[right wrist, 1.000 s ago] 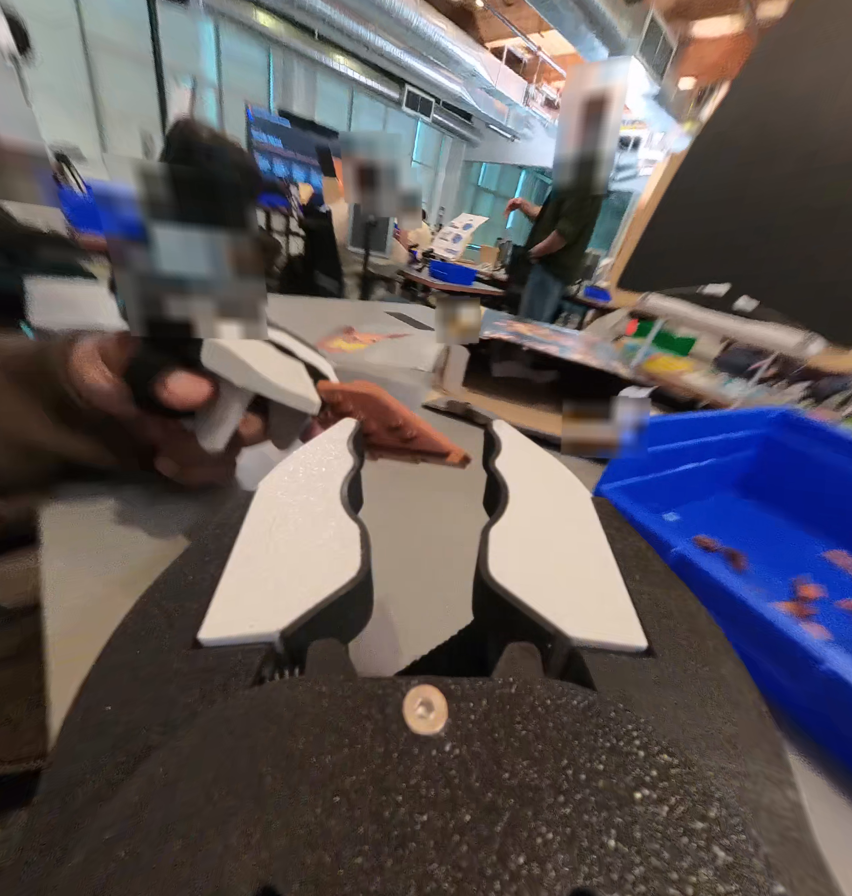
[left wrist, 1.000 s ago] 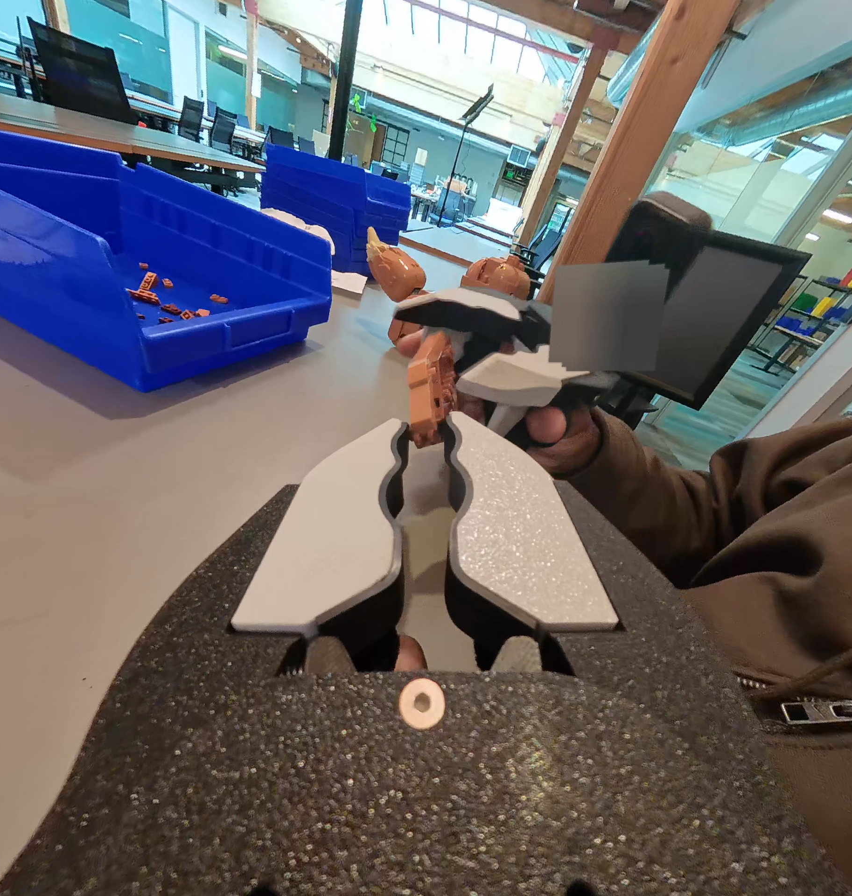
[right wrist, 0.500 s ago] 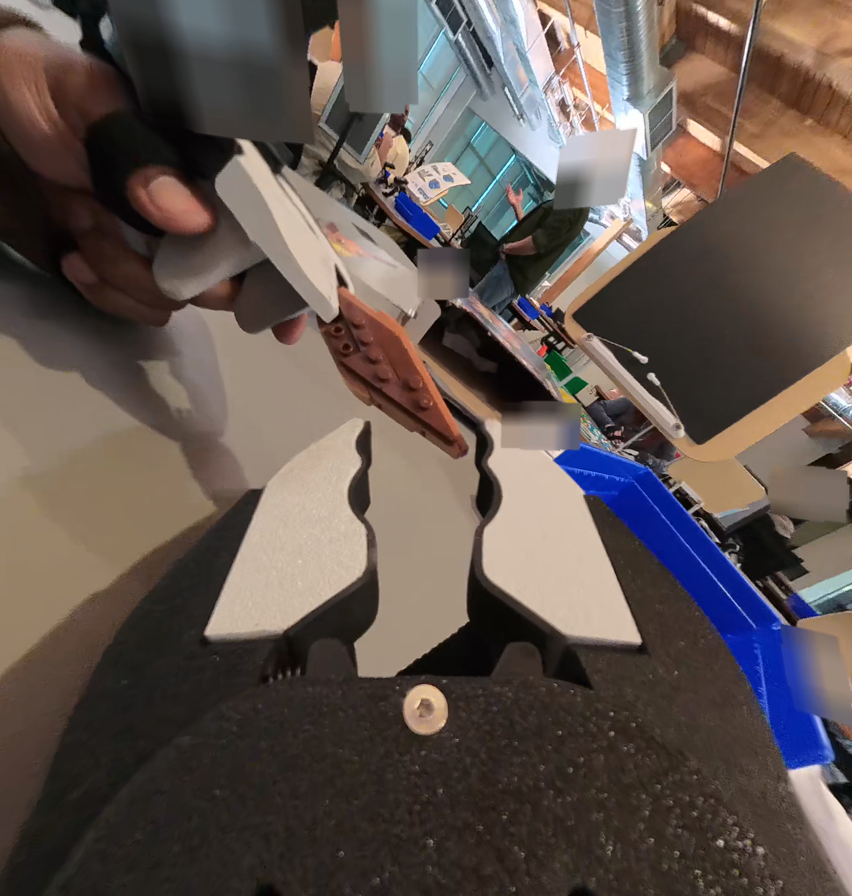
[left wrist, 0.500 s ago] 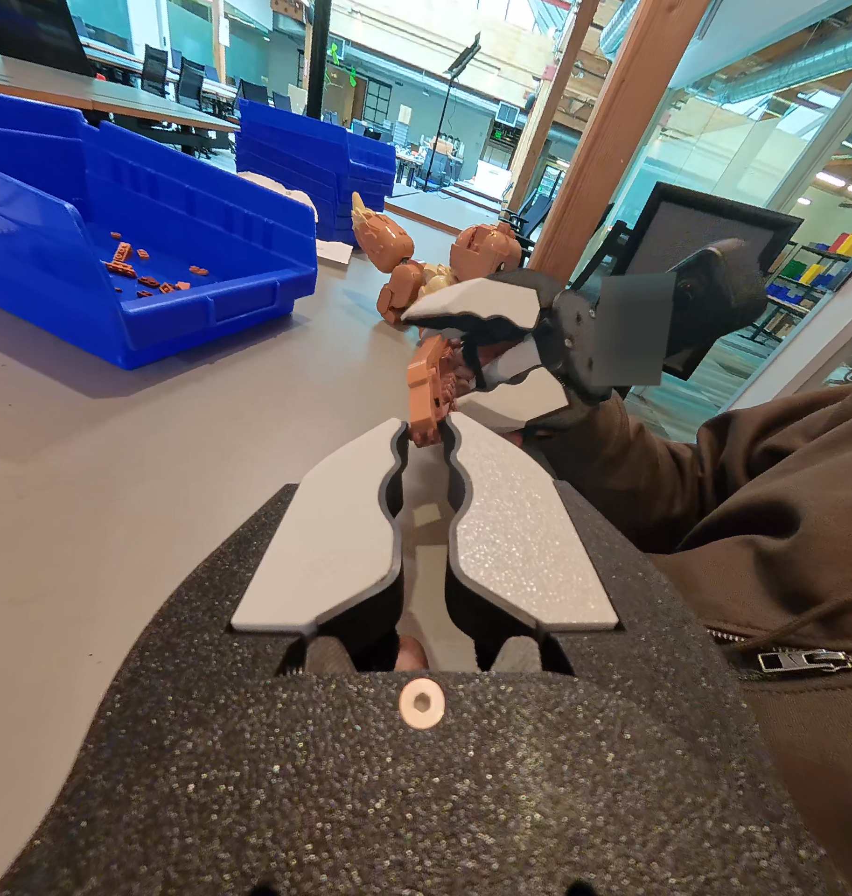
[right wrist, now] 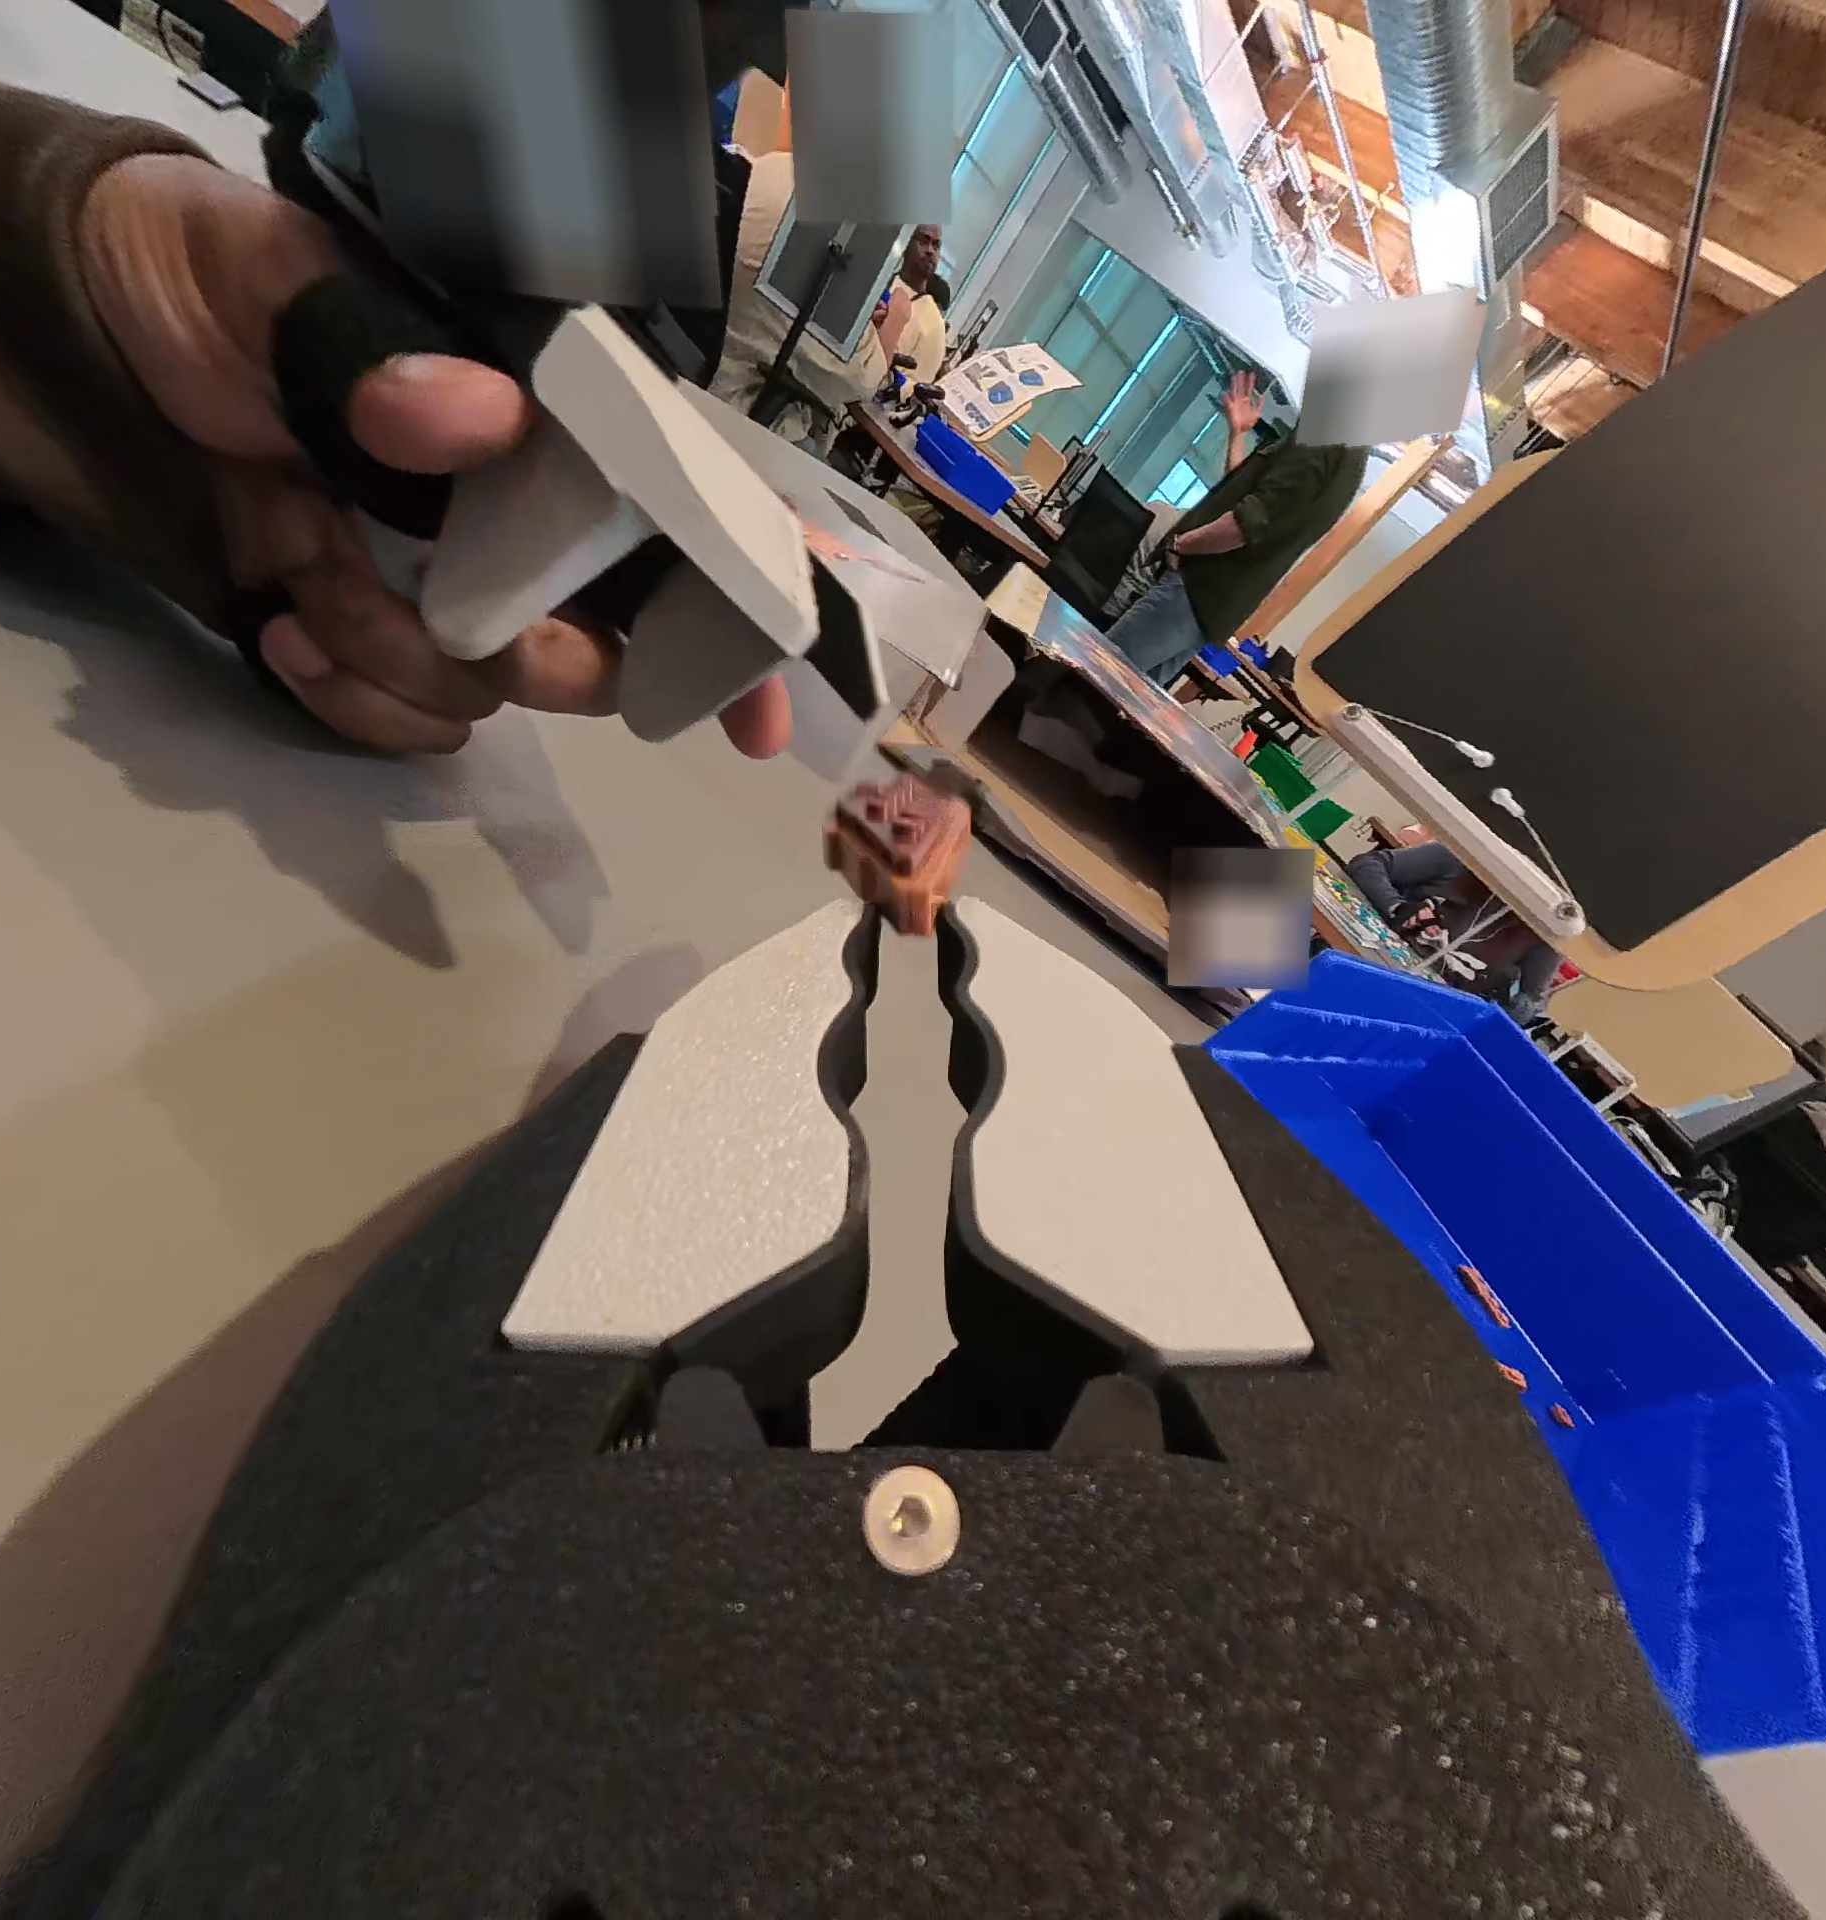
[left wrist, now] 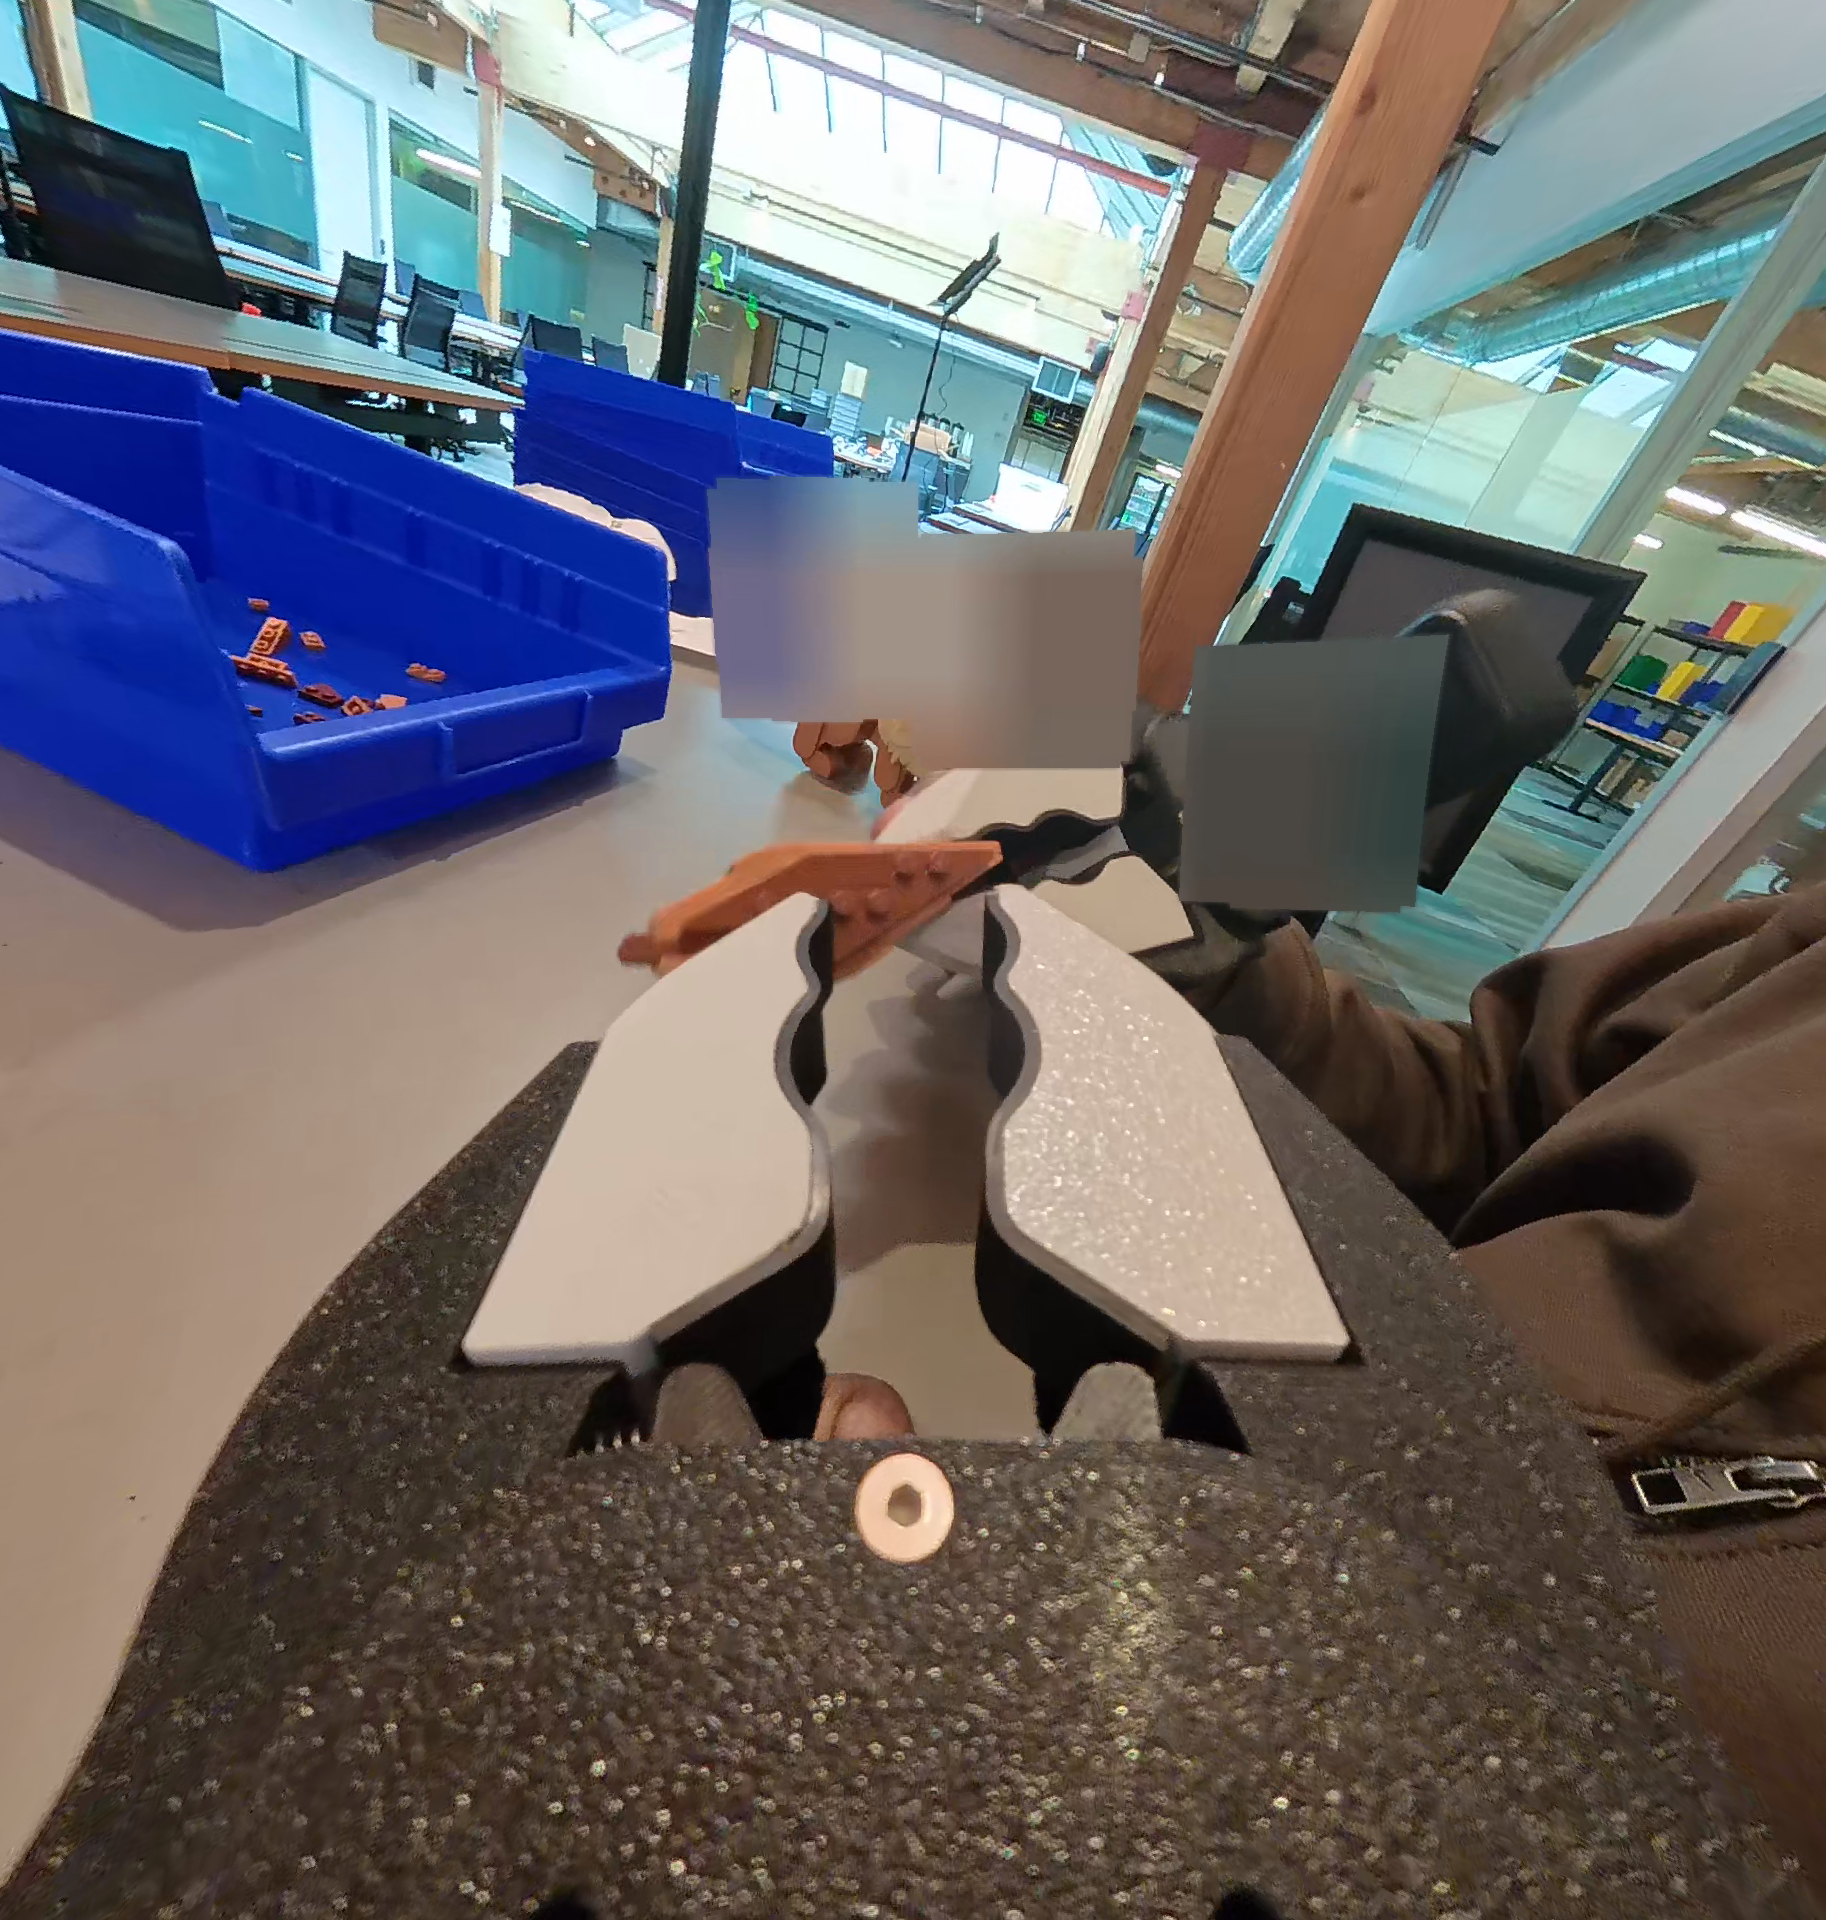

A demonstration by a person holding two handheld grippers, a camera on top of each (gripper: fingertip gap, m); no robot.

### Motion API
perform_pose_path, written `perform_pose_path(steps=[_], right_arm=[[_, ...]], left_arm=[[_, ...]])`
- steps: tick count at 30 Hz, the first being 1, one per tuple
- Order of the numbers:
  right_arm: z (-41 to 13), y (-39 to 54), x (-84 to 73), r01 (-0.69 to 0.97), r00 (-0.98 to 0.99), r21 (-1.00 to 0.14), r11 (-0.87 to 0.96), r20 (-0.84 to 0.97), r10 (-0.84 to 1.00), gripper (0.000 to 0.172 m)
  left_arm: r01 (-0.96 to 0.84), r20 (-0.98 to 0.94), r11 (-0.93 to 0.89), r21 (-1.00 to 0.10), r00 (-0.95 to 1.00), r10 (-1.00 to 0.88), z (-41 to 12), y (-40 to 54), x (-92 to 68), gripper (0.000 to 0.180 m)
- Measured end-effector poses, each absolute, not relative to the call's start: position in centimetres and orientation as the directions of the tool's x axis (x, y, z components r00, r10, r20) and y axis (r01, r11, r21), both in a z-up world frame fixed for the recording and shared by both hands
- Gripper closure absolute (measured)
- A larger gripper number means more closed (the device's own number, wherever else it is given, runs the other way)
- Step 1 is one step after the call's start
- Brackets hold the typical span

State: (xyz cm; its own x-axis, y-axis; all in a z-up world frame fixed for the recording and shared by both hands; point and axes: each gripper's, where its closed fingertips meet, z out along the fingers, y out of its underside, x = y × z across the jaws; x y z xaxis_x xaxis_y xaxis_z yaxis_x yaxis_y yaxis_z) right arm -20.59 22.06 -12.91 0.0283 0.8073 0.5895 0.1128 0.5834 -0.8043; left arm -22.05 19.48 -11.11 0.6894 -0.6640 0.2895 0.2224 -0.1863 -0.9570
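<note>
Brown brick plate now in the right gripper

Brown and flat, the brick plate [left wrist: 826, 894] was pinched in the left gripper [left wrist: 904, 914] a moment ago. Now that gripper's fingers stand apart and no longer squeeze it. The right gripper [right wrist: 907, 914] was wide open before; now it is clenched on one end of the plate [right wrist: 901, 862].

In the left wrist view the right gripper [left wrist: 1002, 852] reaches in from the right of the frame, held by a hand in a brown sleeve [left wrist: 1408, 1060], with one finger above the other. The plate lies almost flat, low above the grey bench [left wrist: 213, 1039]. Its long side runs left to right, and its thin tip points to the left of the frame. A blue bin [left wrist: 452, 727] with small brown bricks [left wrist: 296, 675] sits at the upper left.
</note>
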Motion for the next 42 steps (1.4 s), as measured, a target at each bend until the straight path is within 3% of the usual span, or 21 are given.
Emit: perform_pose_path(steps=[2, 11, 15, 19, 23, 27, 29, 32, 35, 38, 42], right_arm=[[-12.9, 21.8, -20.8, 0.106, 0.030, -0.800, 0.591, 0.596, 0.802, 0.172], [-14.9, 24.3, -21.2, 0.265, 0.061, -0.825, 0.499, 0.531, 0.845, 0.172], [-16.4, 24.1, -21.5, 0.355, -0.052, -0.833, 0.425, 0.436, 0.899, 0.159], [-18.6, 22.7, -22.5, 0.518, -0.240, -0.757, 0.397, 0.317, 0.918, 0.139], [-19.9, 22.3, -24.8, 0.616, -0.304, -0.709, 0.343, 0.188, 0.934, 0.125], [-21.6, 22.4, -26.7, 0.695, -0.299, -0.655, 0.297, 0.112, 0.948, 0.127], [-21.8, 21.9, -27.2, 0.683, -0.291, -0.679, 0.267, 0.082, 0.953, 0.148], [-21.3, 23.0, -27.7, 0.653, -0.185, -0.724, 0.222, 0.131, 0.974, 0.149], [-18.8, 24.3, -27.7, 0.525, -0.057, -0.838, 0.148, 0.139, 0.989, 0.149], [-15.6, 24.4, -27.3, 0.329, -0.006, -0.944, 0.008, 0.007, 1.000, 0.149], [-12.8, 23.4, -27.2, 0.141, -0.029, -0.983, -0.121, -0.126, 0.992, 0.149]], left_arm=[[0.243, 0.316, -0.202, -0.949, 0.695, -0.646, -11.3, 19.7, -22.4, 0.153], [0.194, 0.278, -0.219, -0.956, 0.837, -0.472, -12.8, 21.3, -25.3, 0.152], [0.155, 0.220, -0.195, -0.969, 0.899, -0.379, -12.9, 21.4, -27.6, 0.152], [0.136, 0.197, -0.199, -0.971, 0.924, -0.329, -13.1, 21.3, -29.1, 0.152], [0.129, 0.190, -0.207, -0.970, 0.930, -0.313, -13.3, 21.2, -29.5, 0.152], [0.132, 0.195, -0.213, -0.968, 0.931, -0.309, -13.5, 21.2, -29.5, 0.153], [0.139, 0.201, -0.211, -0.967, 0.931, -0.306, -13.4, 21.2, -29.6, 0.153], [0.177, 0.234, -0.208, -0.962, 0.927, -0.292, -13.3, 21.2, -30.0, 0.152], [0.239, 0.287, -0.199, -0.950, 0.921, -0.263, -13.2, 21.3, -30.7, 0.152], [0.314, 0.351, -0.178, -0.933, 0.902, -0.251, -12.8, 21.4, -31.3, 0.150], [0.450, 0.487, -0.186, -0.873, 0.796, -0.359, -11.9, 21.5, -29.6, 0.145]])
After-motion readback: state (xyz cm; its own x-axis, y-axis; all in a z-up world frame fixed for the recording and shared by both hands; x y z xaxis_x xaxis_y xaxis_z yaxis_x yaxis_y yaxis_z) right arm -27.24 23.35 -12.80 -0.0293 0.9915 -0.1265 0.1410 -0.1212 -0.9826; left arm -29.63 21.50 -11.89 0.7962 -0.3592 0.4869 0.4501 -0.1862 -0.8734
